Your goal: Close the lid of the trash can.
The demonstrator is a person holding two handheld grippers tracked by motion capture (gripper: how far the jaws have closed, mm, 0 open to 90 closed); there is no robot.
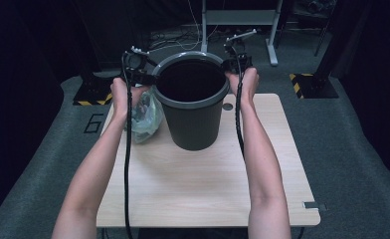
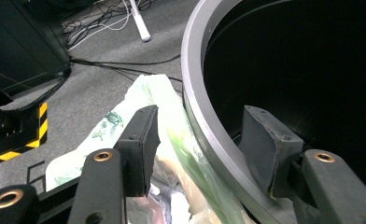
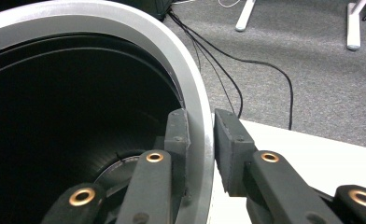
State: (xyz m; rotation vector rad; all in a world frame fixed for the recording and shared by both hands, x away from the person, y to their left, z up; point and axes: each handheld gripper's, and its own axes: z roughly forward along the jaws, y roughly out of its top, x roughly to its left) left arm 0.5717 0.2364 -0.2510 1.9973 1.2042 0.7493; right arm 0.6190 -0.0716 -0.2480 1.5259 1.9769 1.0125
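Where tongs clamp, round grey bucket.

Left gripper jaws apart astride grey bin rim, plastic bag between, neither pad pressing

Dark grey bin with lighter grey rim, black inside; translucent plastic bag whitish with green print; pale wood-grain table; black jaws on left gripper and right gripper, brass-coloured rivets; grey carpet; yellow-black hazard stripes on stand bases
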